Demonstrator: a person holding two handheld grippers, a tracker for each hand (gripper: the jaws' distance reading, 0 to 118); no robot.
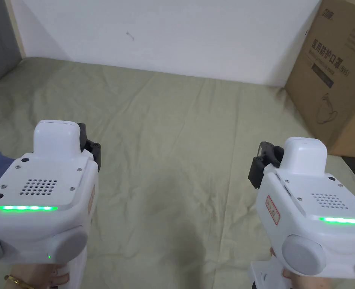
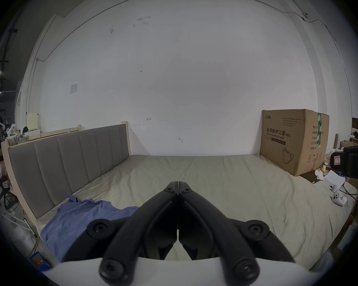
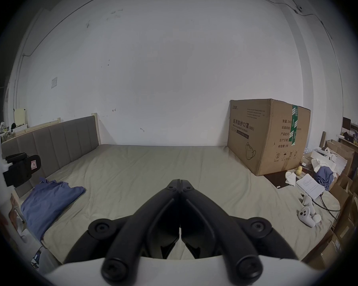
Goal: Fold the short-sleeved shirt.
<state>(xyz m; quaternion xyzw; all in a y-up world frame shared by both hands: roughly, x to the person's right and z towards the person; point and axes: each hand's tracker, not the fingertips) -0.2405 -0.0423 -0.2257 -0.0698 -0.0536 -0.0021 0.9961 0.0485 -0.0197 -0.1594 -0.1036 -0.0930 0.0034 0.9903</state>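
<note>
The shirt lies in a loose blue heap at the left edge of the bed, close under the headboard. It looks thin and limp, so I expect it to sag and slide rather than hold any shape; the collar or shoulder seams seem the best places to pinch, though the heap hides where they are.

Both tools hover over bare sheet, well apart from the cloth. The left gripper has its jaws pressed together on nothing, and the right gripper likewise.

A big box stands at the far right corner, with two white controllers and papers near the right edge. None of it blocks the middle.
</note>
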